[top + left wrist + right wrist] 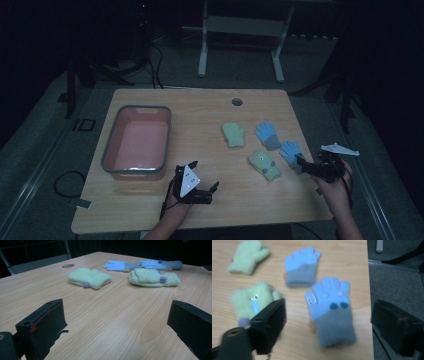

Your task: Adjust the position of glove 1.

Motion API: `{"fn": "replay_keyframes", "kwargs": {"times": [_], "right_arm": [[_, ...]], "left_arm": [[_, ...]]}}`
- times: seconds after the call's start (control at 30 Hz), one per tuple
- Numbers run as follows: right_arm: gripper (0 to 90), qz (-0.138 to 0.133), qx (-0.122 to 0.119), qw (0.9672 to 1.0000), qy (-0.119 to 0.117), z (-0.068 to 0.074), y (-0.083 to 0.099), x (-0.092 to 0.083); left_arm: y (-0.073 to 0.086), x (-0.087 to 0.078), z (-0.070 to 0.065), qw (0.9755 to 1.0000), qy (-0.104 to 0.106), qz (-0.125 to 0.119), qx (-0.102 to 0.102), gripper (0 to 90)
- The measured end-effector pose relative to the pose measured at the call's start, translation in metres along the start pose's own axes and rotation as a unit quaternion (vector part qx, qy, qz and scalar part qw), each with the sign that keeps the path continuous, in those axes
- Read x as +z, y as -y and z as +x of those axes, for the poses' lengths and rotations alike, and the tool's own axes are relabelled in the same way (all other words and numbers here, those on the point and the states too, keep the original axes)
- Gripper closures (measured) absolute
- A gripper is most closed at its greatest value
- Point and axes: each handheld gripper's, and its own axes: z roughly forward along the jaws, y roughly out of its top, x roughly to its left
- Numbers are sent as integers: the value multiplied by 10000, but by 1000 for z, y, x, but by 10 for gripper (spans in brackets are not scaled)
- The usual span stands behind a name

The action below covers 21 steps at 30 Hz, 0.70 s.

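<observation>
A: Since the right gripper hangs over the near blue glove, is that the target?

B: Likely. Fingers apart, empty, straddling it. The glove lies flat on the surface near the right edge, cuff toward the gripper, its fingertips pointing away, long axis running between the two fingers.

A: Left gripper?

B: Well apart, low at the front edge, fingers spread, holding nothing. The right hand is much nearer.

A: Obstructions?

B: Second blue glove just beyond, a green mitten just beside on the gripper's left, another green mitten farther off. Pink bin stands far left, empty. Judgement: a straight descent looks unobstructed; the neighbouring mitten could snag.
</observation>
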Motion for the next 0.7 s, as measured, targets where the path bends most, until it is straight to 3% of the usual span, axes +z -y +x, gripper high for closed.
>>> {"fn": "replay_keyframes", "kwargs": {"times": [0.33,0.47,0.7], "right_arm": [[132,-164,-178,9994,-233,13,-29,-5],[148,-121,-570,9983,-86,23,-40,-4],[172,-191,-521,9978,-365,32,-53,-1]], "left_arm": [[0,0,-1,10000,-2,5,15,18],[0,0,0,10000,17,3,-33,18],[0,0,-1,10000,19,6,15,18]]}}
